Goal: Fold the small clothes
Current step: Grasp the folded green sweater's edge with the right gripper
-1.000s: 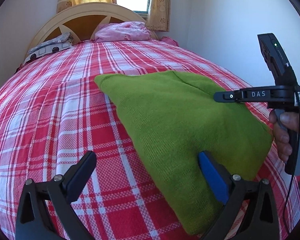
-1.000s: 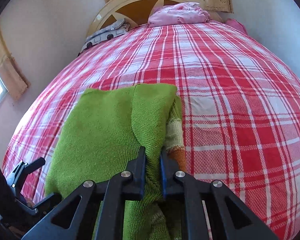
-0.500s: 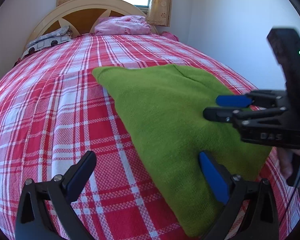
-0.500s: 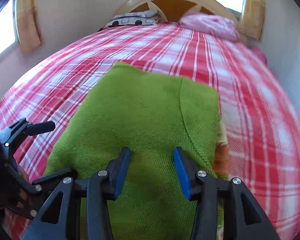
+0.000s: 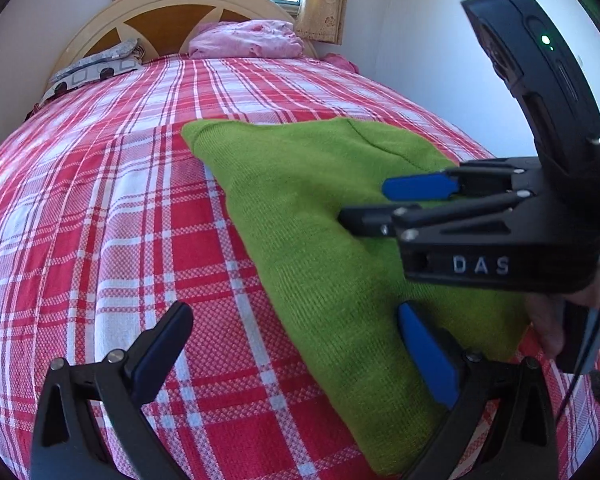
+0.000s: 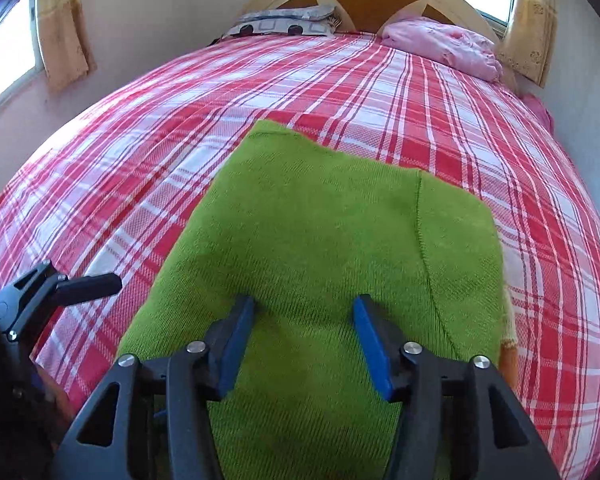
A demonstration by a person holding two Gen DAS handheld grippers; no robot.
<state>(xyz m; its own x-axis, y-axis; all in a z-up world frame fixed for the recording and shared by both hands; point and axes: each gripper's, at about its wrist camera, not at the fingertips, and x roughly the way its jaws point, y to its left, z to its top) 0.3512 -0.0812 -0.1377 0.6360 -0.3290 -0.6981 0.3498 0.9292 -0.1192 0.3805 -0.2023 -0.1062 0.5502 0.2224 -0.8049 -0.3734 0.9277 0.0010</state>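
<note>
A folded green knit garment (image 5: 324, 216) lies flat on the red plaid bedspread (image 5: 112, 216); it also shows in the right wrist view (image 6: 320, 240). My left gripper (image 5: 292, 332) is open and empty, its right finger over the garment's near edge and its left finger over the bedspread. My right gripper (image 6: 304, 320) is open and empty just above the garment's near part; it also shows in the left wrist view (image 5: 364, 202), reaching in from the right. An orange and pale edge (image 6: 508, 344) peeks out under the garment's right side.
A pink bundle of cloth (image 5: 246, 40) and a patterned pillow (image 5: 96, 70) lie by the wooden headboard (image 5: 168, 16). A white wall (image 5: 428, 60) runs close along the bed's right side. Curtained windows stand behind the bed and at the left (image 6: 4, 64).
My right gripper let go of the garment's folded edge, opened, and moved left over the garment's middle. The garment now lies flat. My left gripper stayed open and shifted slightly.
</note>
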